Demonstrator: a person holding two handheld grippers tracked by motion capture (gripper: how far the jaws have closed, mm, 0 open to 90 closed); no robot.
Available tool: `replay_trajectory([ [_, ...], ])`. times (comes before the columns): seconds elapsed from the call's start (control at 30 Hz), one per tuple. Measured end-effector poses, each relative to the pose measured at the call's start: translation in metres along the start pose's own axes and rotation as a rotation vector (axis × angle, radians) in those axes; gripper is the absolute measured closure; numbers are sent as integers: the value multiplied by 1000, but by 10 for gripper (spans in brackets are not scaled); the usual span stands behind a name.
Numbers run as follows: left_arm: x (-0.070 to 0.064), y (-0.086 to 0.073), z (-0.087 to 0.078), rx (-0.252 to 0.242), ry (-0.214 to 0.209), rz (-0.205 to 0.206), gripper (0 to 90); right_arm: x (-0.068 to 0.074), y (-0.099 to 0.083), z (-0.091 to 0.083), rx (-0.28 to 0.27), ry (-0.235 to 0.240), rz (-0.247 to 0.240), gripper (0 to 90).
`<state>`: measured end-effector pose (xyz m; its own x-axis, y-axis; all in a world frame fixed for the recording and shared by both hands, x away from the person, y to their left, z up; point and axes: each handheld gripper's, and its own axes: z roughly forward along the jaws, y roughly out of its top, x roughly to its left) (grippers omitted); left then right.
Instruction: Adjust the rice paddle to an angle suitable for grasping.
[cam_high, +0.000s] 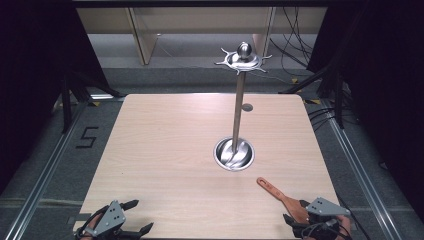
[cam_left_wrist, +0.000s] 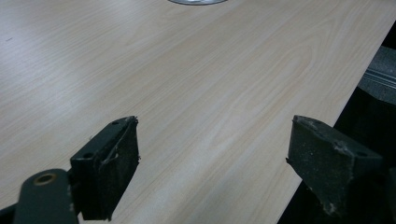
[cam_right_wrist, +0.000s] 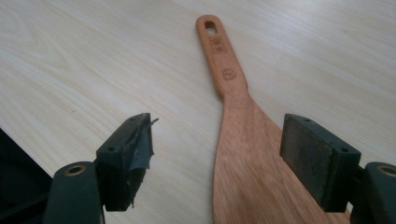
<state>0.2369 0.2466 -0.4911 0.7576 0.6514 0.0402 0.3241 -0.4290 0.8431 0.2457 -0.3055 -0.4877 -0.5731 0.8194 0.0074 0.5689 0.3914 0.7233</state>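
While flat on pale woodgrain, reddish wooden spatula (cam_right_wrist: 243, 154) tapers.

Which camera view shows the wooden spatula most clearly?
The right gripper view: the wooden spatula lies close, with its handle hole and stamped marks visible. The high view shows it small, near the right gripper.

- A wooden spatula (cam_high: 281, 196) is lying flat at the lower right of the high view, handle pointing up-left.
- A steel stand (cam_high: 239, 107) is standing upright at centre, its round base (cam_high: 234, 154) resting on the tabletop.
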Motion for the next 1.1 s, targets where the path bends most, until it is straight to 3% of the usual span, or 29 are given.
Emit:
replay_trajectory([
  [0.07,-2,0,1,-18,-8,-15,160,2,0,1,5,-2,7,267],
  [0.1,-1,0,1,-15,-4,-7,160,0,0,2,-5,-12,-25,267],
  [0.13,-1,0,1,-15,-4,-7,160,0,0,2,-2,-9,-24,268],
  [0.17,1,1,1,-26,-2,23,160,0,0,2,7,-3,-21,267],
  [0.2,-1,0,1,-28,-3,-4,160,1,-1,2,6,-6,-18,267],
  [0.3,-1,0,1,-22,-6,-15,160,0,0,2,-2,-15,-32,268],
  [0.33,-1,0,1,-9,-3,-12,160,0,0,1,10,-7,-15,269],
  [0.37,0,0,0,5,4,7,160,0,0,2,0,-13,-30,271],
  [0.4,0,0,0,-14,-1,2,160,0,0,2,13,-6,-23,273],
  [0.43,0,0,0,-13,1,7,160,0,-1,1,8,-18,-47,278],
  [0.6,1,0,-1,-6,4,15,160,0,-1,1,27,-10,-35,280],
  [0.63,-1,0,1,-24,-2,-8,160,0,0,1,27,-12,-42,280],
  [0.73,-2,0,1,-18,-6,-15,160,0,0,1,17,-31,-49,281],
  [0.77,-1,0,1,-10,-4,4,160,4,1,-1,54,-15,3,285],
  [0.8,-1,0,1,-10,-4,4,160,4,1,-1,54,-15,3,285],
  [0.83,0,0,1,-5,4,15,160,-1,2,1,19,-31,-65,286],
  [0.9,1,0,2,-10,-1,19,160,-1,5,1,27,-28,-50,287],
  [0.93,-1,0,2,-7,-1,-2,160,-1,7,1,34,-30,-54,289],
  [0.97,1,0,2,-8,-2,24,160,-1,10,3,47,-28,-58,300],
  [1.1,-1,0,3,-12,-3,-2,160,-1,18,5,45,-34,-68,304],
])
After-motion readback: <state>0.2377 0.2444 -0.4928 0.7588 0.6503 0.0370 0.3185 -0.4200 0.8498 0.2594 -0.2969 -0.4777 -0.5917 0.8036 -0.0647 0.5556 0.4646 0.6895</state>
